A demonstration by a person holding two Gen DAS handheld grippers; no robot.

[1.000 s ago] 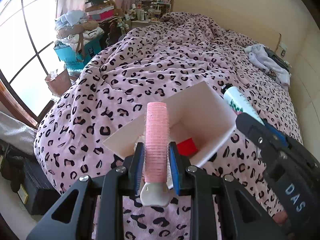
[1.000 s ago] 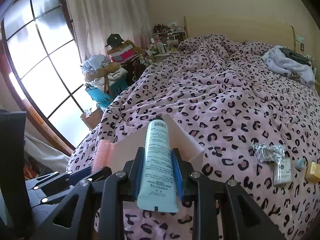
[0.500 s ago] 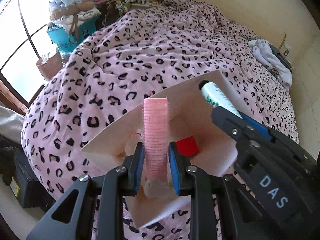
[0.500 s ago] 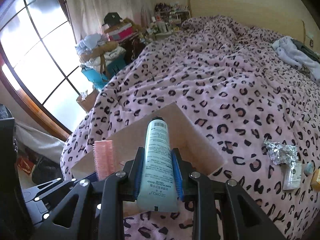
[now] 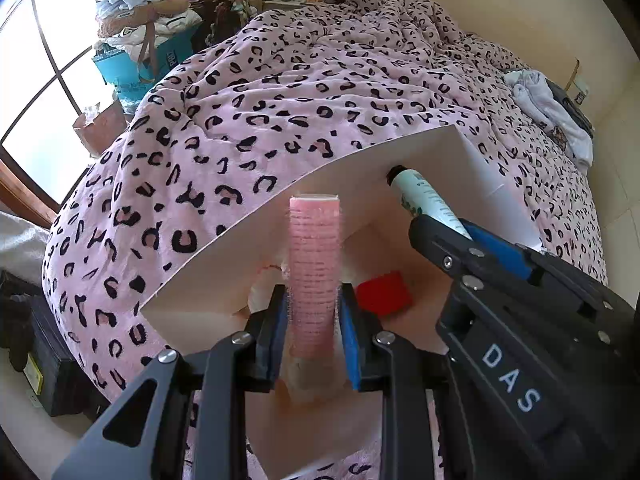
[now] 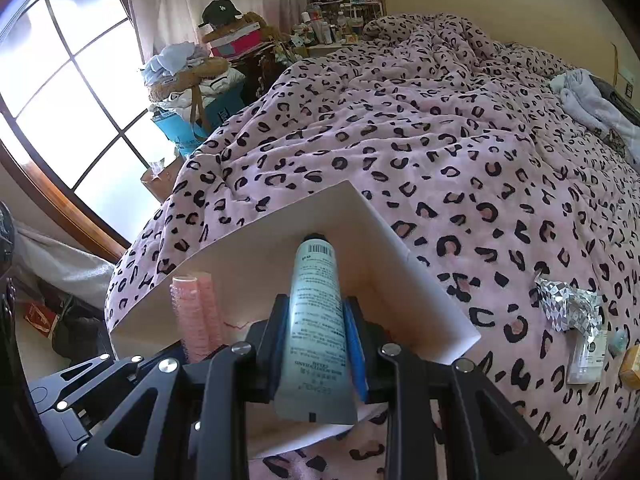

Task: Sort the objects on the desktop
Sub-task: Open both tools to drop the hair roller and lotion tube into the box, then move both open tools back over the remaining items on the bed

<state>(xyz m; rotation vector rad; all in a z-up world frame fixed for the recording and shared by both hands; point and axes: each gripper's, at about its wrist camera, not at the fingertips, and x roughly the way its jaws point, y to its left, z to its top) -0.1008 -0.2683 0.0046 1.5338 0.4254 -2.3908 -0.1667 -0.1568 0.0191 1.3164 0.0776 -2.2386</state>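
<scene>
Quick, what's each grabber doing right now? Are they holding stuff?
Left gripper: shut on the pink hair roller, over the white box.
Right gripper: shut on the pale green tube, over the same box.

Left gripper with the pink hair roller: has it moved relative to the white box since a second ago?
Yes. The left gripper carried the pink hair roller down and forward; its tip now sits inside the white box.
</scene>
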